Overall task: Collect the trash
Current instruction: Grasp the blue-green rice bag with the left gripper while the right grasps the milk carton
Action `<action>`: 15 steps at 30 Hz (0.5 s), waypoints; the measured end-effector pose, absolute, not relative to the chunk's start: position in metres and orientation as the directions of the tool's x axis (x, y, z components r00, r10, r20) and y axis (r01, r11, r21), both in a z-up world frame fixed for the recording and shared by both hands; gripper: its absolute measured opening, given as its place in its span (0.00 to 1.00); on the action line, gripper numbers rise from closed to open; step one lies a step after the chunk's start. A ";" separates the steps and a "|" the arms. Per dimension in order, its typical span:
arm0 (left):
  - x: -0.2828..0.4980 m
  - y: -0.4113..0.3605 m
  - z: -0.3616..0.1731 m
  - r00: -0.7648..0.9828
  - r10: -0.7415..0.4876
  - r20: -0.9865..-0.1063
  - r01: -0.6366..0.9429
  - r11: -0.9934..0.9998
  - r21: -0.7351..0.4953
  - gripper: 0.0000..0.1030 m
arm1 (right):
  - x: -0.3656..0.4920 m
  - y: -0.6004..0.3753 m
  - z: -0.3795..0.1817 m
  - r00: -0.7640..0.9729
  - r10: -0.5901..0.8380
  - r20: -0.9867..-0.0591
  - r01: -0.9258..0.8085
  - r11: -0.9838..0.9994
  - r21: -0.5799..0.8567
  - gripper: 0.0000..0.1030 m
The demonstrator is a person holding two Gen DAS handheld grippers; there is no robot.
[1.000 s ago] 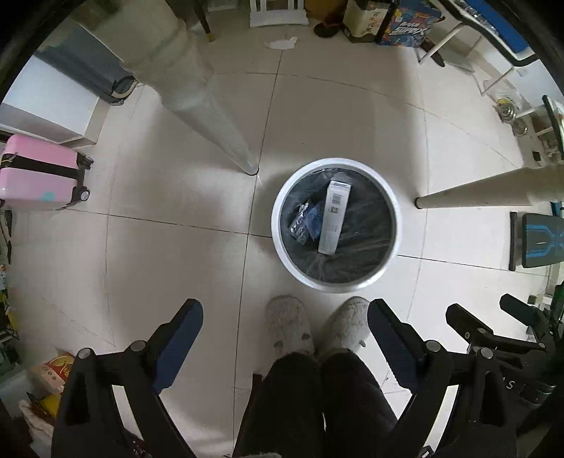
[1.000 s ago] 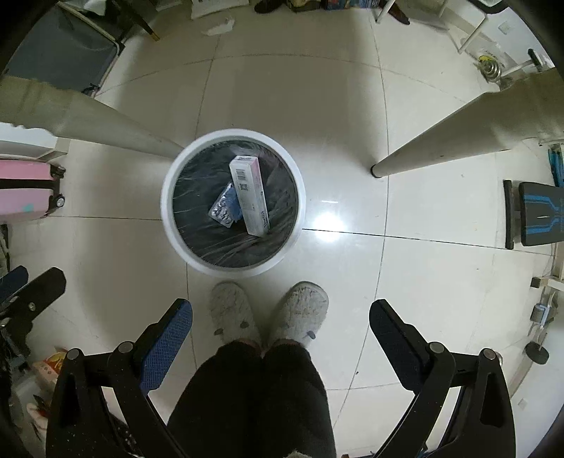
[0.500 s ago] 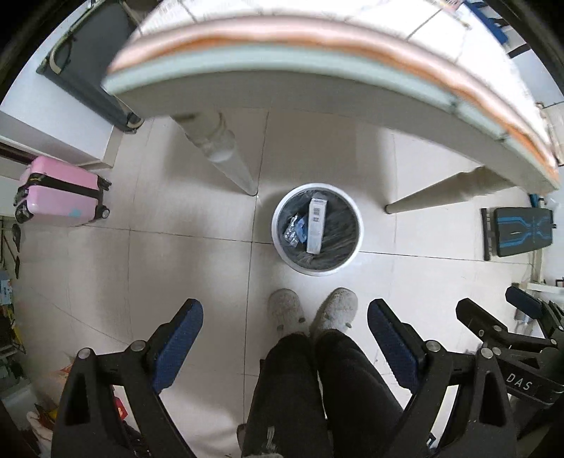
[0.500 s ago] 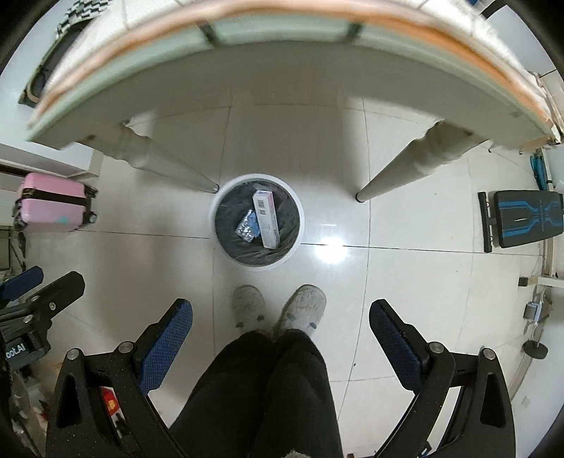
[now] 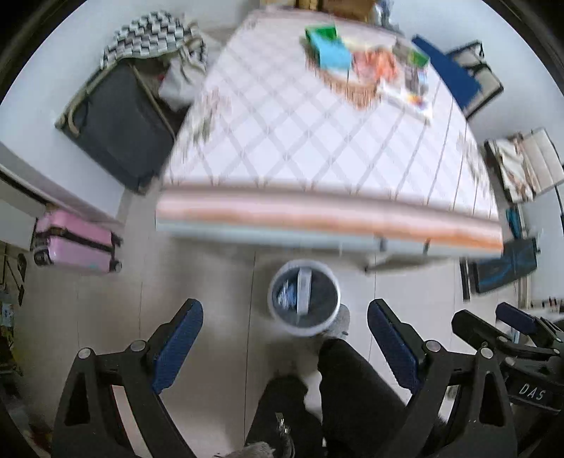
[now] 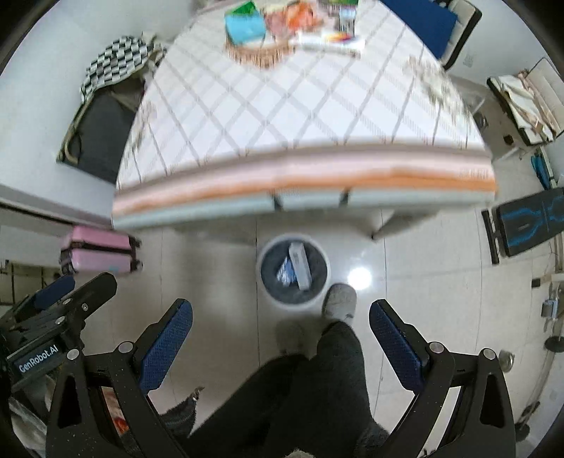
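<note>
We look down on a blurred table and a trash bin on the floor below its near edge, both claws wide open and empty.

The table (image 5: 317, 148) with its checked cloth fills the upper view; motion blur smears the pile (image 6: 282, 28) at its far end, so we cannot name those items. The white trash bin (image 6: 268, 292) sits just in front of our slipper (image 6: 339, 302); inside lie a white box (image 6: 299, 265) and a blue packet (image 6: 286, 272), print unreadable. Our left gripper (image 5: 284, 347) and right gripper (image 6: 280, 347) hold nothing, their bases cut off by the frame.
</note>
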State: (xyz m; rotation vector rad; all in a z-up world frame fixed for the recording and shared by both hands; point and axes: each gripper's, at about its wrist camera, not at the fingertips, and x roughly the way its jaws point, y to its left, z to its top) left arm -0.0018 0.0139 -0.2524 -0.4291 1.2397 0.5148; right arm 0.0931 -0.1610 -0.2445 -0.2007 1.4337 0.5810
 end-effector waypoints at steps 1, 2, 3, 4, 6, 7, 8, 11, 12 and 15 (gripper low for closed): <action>0.005 0.017 -0.248 0.246 0.149 -0.958 -0.588 0.809 -0.025 0.93 | 0.109 -0.156 -0.238 0.047 0.262 -0.964 -0.484 0.850 0.207 0.98; 0.020 0.023 -0.244 0.251 0.173 -0.953 -0.593 0.805 -0.010 0.93 | 0.123 -0.152 -0.234 0.063 0.265 -0.962 -0.479 0.854 0.204 0.98; 0.036 0.030 -0.241 0.255 0.191 -0.948 -0.596 0.803 0.002 0.95 | 0.140 -0.147 -0.230 0.079 0.266 -0.961 -0.469 0.860 0.200 0.98; 0.044 0.035 -0.239 0.258 0.202 -0.945 -0.597 0.802 0.009 1.00 | 0.160 -0.143 -0.225 0.091 0.274 -0.957 -0.455 0.867 0.204 0.98; 0.080 0.056 -0.239 0.246 0.236 -0.940 -0.618 0.785 0.036 1.00 | 0.198 -0.135 -0.223 0.109 0.278 -0.954 -0.437 0.875 0.205 0.98; 0.091 0.063 -0.237 0.242 0.241 -0.940 -0.626 0.779 0.039 1.00 | 0.224 -0.131 -0.223 0.117 0.276 -0.954 -0.425 0.882 0.203 0.98; 0.112 0.075 -0.239 0.232 0.247 -0.941 -0.640 0.767 0.044 1.00 | 0.243 -0.126 -0.225 0.120 0.277 -0.953 -0.415 0.886 0.205 0.98; 0.170 0.109 -0.244 0.196 0.243 -0.950 -0.682 0.730 0.046 1.00 | 0.321 -0.107 -0.237 0.126 0.275 -0.953 -0.379 0.901 0.210 0.98; 0.186 0.119 -0.247 0.188 0.231 -0.954 -0.696 0.717 0.037 1.00 | 0.355 -0.098 -0.244 0.127 0.268 -0.955 -0.364 0.908 0.207 0.98; 0.245 0.150 -0.253 0.169 0.197 -0.966 -0.734 0.679 0.010 1.00 | 0.429 -0.077 -0.263 0.122 0.259 -0.958 -0.319 0.925 0.209 0.97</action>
